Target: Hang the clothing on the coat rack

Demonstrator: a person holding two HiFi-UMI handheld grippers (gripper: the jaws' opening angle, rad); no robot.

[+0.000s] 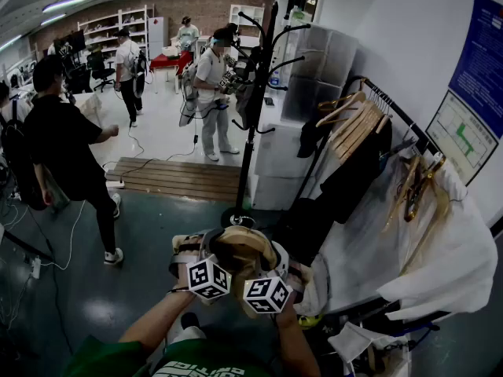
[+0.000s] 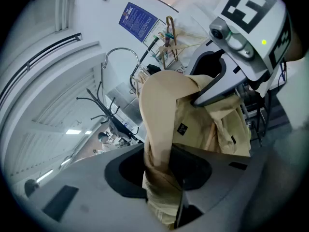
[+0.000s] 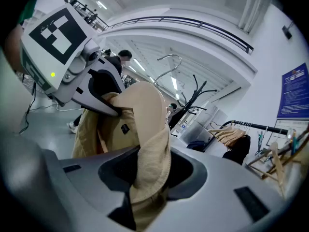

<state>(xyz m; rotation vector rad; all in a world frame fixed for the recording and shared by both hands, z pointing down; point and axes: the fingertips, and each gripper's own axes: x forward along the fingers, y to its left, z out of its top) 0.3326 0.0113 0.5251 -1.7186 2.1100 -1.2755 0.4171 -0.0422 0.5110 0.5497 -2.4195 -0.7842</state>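
Both grippers are pinching the tan garment: the left gripper jaws are clamping one end of its thick edge, and the right gripper jaws are clamping the other. That edge is arching side to side between them, crosswise to the person, with the body bunching and drooping below. It's hanging close in front of the person, well short of the black coat rack.
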